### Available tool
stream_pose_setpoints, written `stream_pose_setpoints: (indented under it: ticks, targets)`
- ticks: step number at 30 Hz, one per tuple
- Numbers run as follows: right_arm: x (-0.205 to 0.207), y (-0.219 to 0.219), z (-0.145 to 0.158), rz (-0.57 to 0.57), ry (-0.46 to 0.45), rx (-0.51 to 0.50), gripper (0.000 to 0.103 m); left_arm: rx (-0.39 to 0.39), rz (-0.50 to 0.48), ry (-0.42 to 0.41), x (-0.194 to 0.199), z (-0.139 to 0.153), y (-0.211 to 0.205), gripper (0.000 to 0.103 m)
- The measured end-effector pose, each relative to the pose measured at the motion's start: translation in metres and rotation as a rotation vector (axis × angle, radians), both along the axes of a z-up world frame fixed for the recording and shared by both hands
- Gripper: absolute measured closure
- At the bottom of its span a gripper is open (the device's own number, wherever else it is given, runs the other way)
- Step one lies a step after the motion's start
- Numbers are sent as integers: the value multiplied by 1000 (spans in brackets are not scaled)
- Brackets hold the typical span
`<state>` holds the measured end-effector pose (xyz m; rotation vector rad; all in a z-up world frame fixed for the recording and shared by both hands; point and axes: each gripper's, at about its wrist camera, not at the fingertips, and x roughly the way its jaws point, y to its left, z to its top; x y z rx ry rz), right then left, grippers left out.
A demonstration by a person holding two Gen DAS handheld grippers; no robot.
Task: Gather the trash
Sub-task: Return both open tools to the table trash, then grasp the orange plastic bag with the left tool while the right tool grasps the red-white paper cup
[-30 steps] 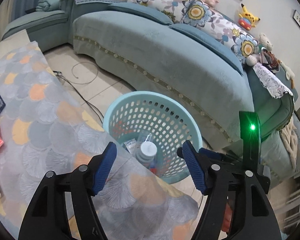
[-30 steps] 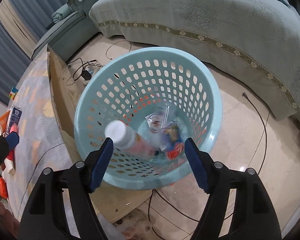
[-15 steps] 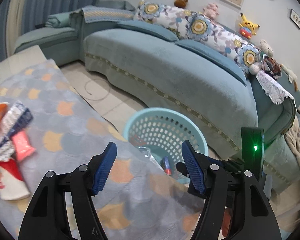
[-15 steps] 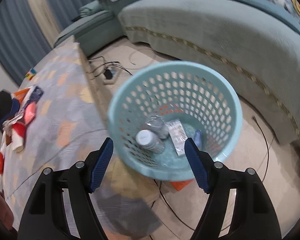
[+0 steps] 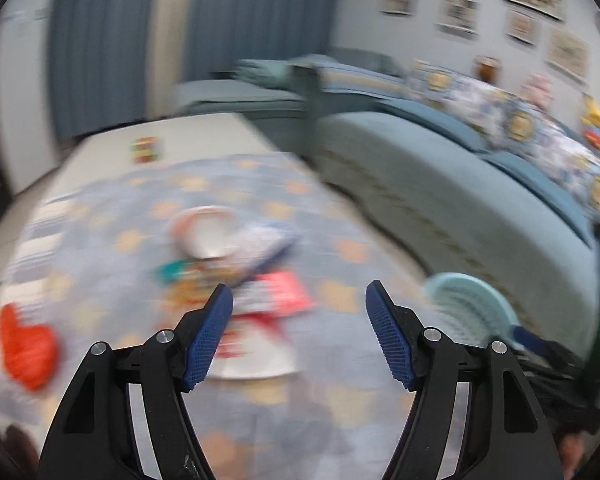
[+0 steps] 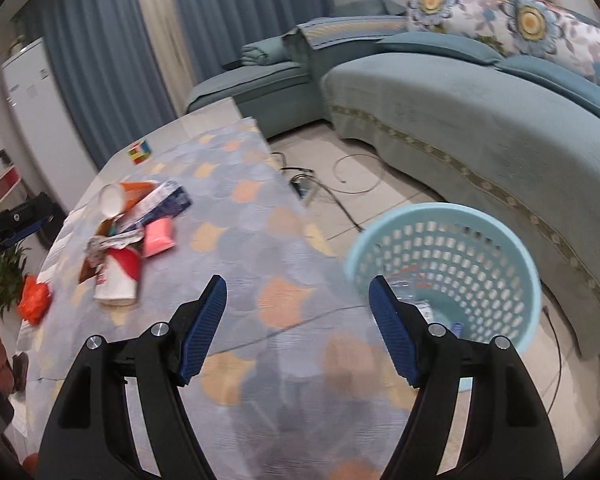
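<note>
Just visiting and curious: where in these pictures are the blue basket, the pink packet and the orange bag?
basket (image 6: 500, 216), right wrist view, far rim.
pink packet (image 6: 159, 237), right wrist view, its middle.
orange bag (image 6: 32, 299), right wrist view, its middle.

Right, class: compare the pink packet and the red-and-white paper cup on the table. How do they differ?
The pink packet is flat, roughly square and plain pink; the red-and-white paper cup is a longer tube, lying on its side with its open end toward the camera. The packet lies farther back than the cup. Both rest in the same litter pile on the patterned tablecloth.

Motion blur is smearing the heap of wrappers and cups (image 5: 236, 264) on the scale-patterned tablecloth (image 5: 340, 248); labels unreadable.
</note>
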<state>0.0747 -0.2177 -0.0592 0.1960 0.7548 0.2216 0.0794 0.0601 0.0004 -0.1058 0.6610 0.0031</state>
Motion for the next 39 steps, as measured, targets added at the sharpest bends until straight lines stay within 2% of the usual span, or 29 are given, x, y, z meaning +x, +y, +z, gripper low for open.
stream_pose_setpoints:
  ticks: [3,7,10,13,17,21,27,31,33,37,39]
  targets:
    - [1,18,-2,35,4,1,33,30,177,-3,-16,-3,50,25]
    - [1,44,-5,83,12,-4,33,63,390,30,-33,-16,110,24]
    - [-1,63,-5,117,11,-14,33,62,511,81,-38,-28,145,21]
    - [-3,78,-5,151,5,-25,33,91,588,124,-39,-40,167,21]
    - [-3,92,-5,182,-1,-40,33,137,650,161,-37,-51,183,21]
    - [1,109,-3,215,-5,-48,33,123,661,184,-31,-63,199,21]
    - [10,137,3,286,-26,-48,33,168,709,208,-25,-78,203,21]
    - [17,162,1,333,-26,-58,33,164,719,223,-24,-87,208,22]
    - [21,171,0,351,-25,-61,33,161,723,233,-23,-92,212,33]
    - [34,184,-2,377,-9,-40,33,163,725,217,-25,-94,214,45]
    - [41,190,-5,381,2,-31,32,185,718,212,-24,-94,211,55]
